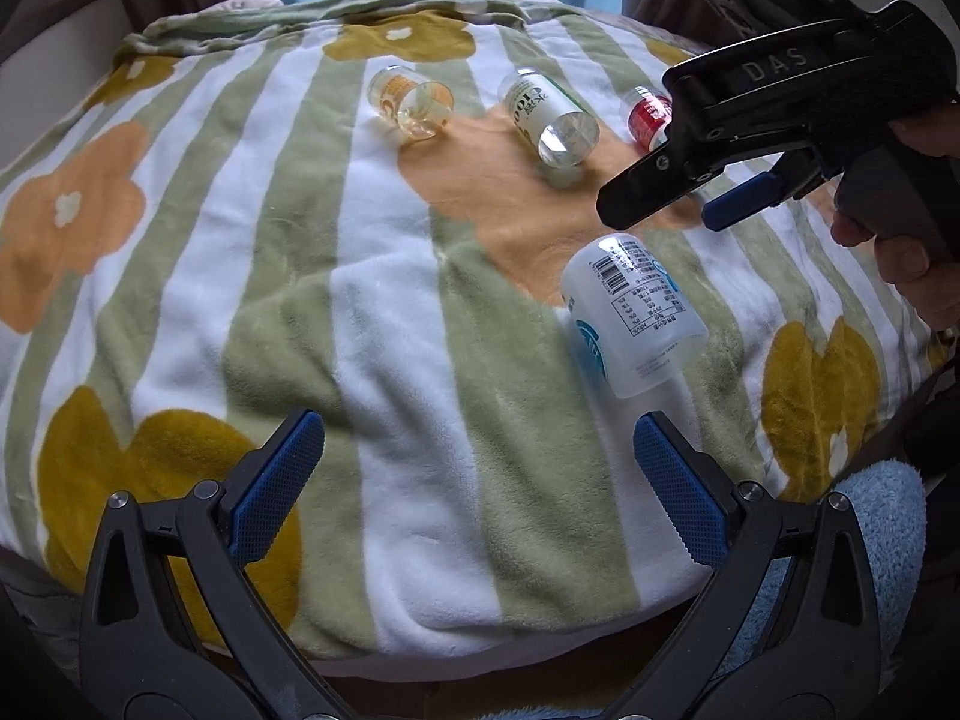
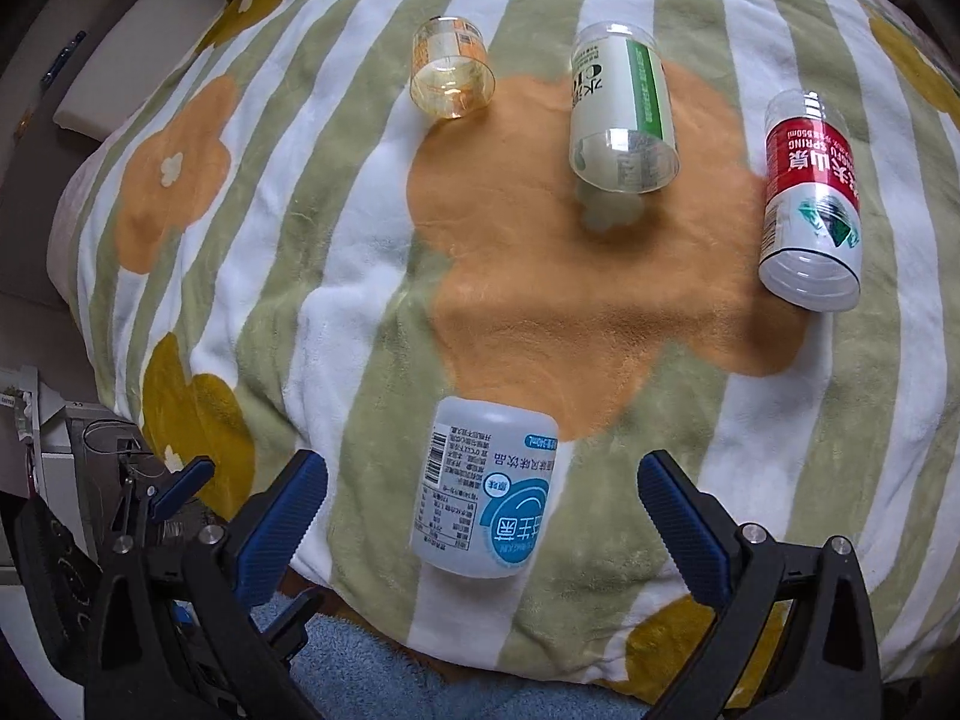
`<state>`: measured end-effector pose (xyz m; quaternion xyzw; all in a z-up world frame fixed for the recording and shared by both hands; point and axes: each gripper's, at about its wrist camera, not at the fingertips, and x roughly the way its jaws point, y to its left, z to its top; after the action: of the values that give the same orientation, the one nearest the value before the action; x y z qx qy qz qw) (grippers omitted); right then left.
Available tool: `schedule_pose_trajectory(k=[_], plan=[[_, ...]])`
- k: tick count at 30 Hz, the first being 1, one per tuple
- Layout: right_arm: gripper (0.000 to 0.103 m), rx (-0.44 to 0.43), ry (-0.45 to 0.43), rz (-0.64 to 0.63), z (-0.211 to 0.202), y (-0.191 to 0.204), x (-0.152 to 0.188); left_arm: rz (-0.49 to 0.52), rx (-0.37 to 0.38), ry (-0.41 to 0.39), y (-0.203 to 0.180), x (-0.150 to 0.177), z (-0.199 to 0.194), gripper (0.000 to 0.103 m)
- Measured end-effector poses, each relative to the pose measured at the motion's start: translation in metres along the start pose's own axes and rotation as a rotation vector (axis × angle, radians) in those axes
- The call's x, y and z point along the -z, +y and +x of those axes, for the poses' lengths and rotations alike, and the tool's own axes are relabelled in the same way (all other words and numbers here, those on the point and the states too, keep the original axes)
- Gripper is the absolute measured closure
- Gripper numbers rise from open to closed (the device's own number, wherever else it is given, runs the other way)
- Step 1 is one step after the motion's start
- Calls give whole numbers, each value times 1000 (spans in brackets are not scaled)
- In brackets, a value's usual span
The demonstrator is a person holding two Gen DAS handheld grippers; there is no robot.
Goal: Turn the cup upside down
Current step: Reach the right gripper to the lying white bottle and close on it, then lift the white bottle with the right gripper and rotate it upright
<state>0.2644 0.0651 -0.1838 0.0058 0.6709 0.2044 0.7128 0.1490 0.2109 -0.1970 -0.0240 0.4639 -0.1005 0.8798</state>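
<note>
A: Right gripper (image 2: 483, 525) gapes wide, the frosted cup (image 2: 489, 495) standing between its jaws, ungripped.
B: Approach step, then. Left gripper (image 1: 480, 492) spread too, holding nothing; next it must close squarely.

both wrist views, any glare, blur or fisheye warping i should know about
Left wrist view: soft, even light, blanket stripes bow outward, dark corners, label on the white cup still legible. Right wrist view: same barrel warp, sharp print on the red cup, faint sheen on the green-striped cup, no harsh glare.
</note>
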Motion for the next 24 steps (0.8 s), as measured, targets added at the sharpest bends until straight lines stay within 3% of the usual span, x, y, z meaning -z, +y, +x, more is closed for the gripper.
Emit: schedule_pose_trajectory(k=[7,11,19,24], plan=[[1,-28,161,103,47,-11,-12,-17,24,-11,11,11,10,0],[10,-1,198,104,56,-13,-22,-43,47,-16,17,16,13,1],[44,32,259,86,60,-14,-29,-52,60,-19,22,16,15,1],[45,46,239,90,47,-16,-33,-31,46,-15,17,18,17,1]])
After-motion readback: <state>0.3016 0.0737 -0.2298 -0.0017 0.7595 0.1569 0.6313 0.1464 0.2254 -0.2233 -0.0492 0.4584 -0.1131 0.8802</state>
